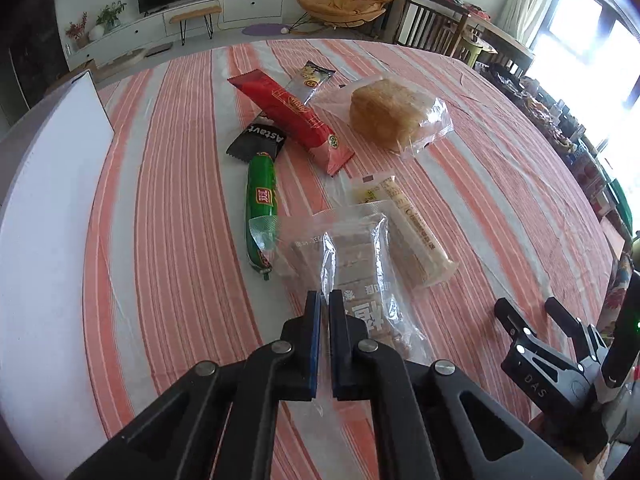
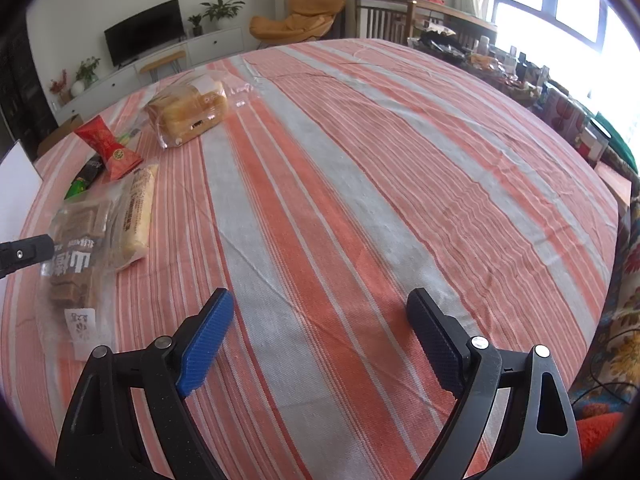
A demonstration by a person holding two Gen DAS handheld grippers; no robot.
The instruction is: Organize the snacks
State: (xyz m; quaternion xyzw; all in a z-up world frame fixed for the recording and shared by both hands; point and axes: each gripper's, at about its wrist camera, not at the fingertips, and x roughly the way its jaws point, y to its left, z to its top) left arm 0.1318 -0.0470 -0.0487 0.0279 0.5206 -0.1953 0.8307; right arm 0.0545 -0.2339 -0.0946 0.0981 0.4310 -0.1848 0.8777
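The task looks to be near its start: the snacks lie loose in a cluster on the striped desk (image 2: 360, 184), and only one of them is in hand. The left gripper (image 1: 325, 300) has its fingers closed almost fully, and between them is pinched a fold of the clear packet of brown biscuits (image 1: 360, 276), low in the middle of the left wrist view; whether the packet is already lifted off the cloth I cannot tell. The right gripper (image 2: 320, 300) hangs over a bare part of the cloth with its fingers wide apart and holding nothing. No sorted group is visible yet, so all the other snacks remain to be placed, and I judge the white board (image 1: 52, 184) at the left edge may be the target, though this is not sure. Counting the snacks, I see seven, one of each: the biscuit packet, a long pale packet of crackers (image 1: 404, 220) just beside it, a green sausage stick (image 1: 262, 204), a black packet (image 1: 256, 142), a long red packet (image 1: 292, 116), a small grey and yellow packet (image 1: 312, 80) behind it, and a bagged bread loaf (image 1: 388, 114).
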